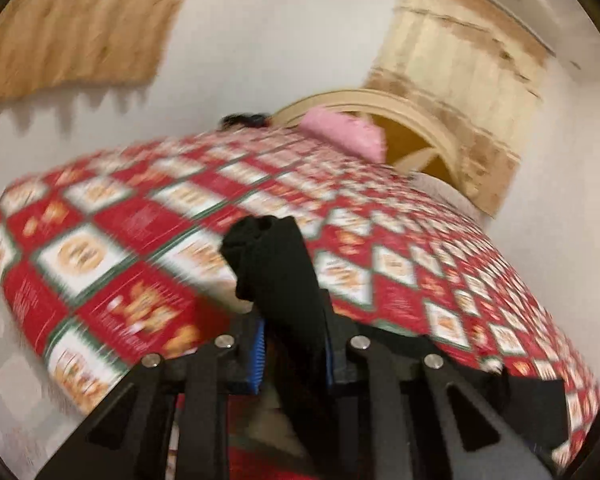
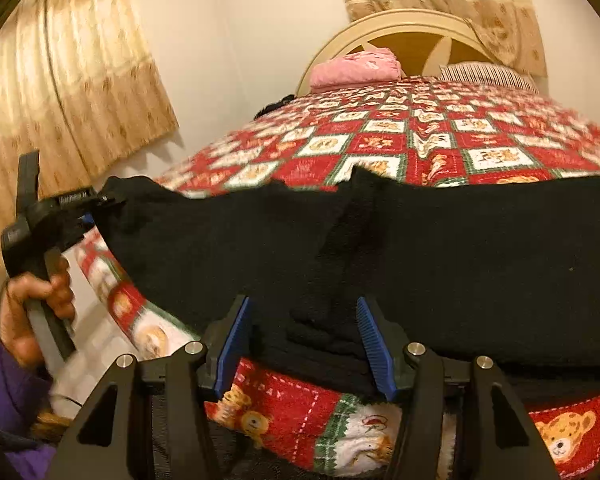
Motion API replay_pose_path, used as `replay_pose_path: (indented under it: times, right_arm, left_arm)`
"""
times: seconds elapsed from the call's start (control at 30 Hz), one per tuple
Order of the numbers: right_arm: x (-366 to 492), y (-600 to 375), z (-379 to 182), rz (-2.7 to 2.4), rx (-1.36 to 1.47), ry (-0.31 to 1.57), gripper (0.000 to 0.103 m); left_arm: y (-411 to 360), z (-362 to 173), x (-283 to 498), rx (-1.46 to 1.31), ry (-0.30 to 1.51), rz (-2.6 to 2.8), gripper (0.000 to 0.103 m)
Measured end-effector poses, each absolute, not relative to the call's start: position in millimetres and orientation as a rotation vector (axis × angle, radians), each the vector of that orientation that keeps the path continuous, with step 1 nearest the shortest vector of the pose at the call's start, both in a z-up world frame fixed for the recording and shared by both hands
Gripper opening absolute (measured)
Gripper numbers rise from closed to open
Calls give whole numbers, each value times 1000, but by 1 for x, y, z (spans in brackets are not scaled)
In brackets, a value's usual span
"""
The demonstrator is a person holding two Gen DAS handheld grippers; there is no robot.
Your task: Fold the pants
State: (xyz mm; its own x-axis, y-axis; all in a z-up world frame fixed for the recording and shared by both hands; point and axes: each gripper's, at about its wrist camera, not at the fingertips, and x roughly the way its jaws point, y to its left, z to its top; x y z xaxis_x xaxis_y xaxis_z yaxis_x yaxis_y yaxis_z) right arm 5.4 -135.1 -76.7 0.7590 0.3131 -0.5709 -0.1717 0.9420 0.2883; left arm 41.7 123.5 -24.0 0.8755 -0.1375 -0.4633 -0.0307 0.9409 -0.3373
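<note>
Bedroom walls and cream curtains (image 2: 80,92) frame a bed whose red, white and green teddy-bear quilt (image 2: 380,144) serves as the work surface, with a folded pink garment (image 2: 356,66) by the headboard (image 2: 412,26) at about twelve o'clock in the right wrist view. Black pants (image 2: 460,264) lie along the near edge of the quilt. The left gripper (image 1: 296,352) is clamped on a bunched end of the fabric, which stands up between its blue pads (image 1: 259,356); seen from the right wrist, that end hangs lifted off the bed's corner at nine o'clock, held by a hand (image 2: 32,300). The right gripper (image 2: 304,340) has pants fabric between its fingers, but I cannot tell whether the pads actually press it. Risk, as I judge it: the left pinch takes only a small wad, so a quick pull could slip it free or drag the whole garment off the edge, and the fold would land crooked. No containers are in sight, so nothing is stored in any
</note>
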Motion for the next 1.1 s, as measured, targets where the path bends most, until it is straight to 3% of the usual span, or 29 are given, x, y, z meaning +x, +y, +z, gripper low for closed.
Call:
replay_pose_path:
  times: [0.33,0.5,0.93,1.0,1.1]
  right_arm:
    - [2,-212,-46,147,360,585,56]
    - [3,-241,-53,149,499,592,56]
    - [8,-245,-65,151,497,625,56]
    - [8,-243,-65,148,492,628,56]
    - [9,-244,-65,148,497,631,56]
  left_arm:
    - [5,-2,19,-98,456,-395,23]
    - [-46,-16,8,7,477,-532,23]
    - [-107,-61,-5,252,533,-627,25]
    - [-109,-65,-7,294,539,-622,33]
    - [-110,-65,-10,323,574,-655,63]
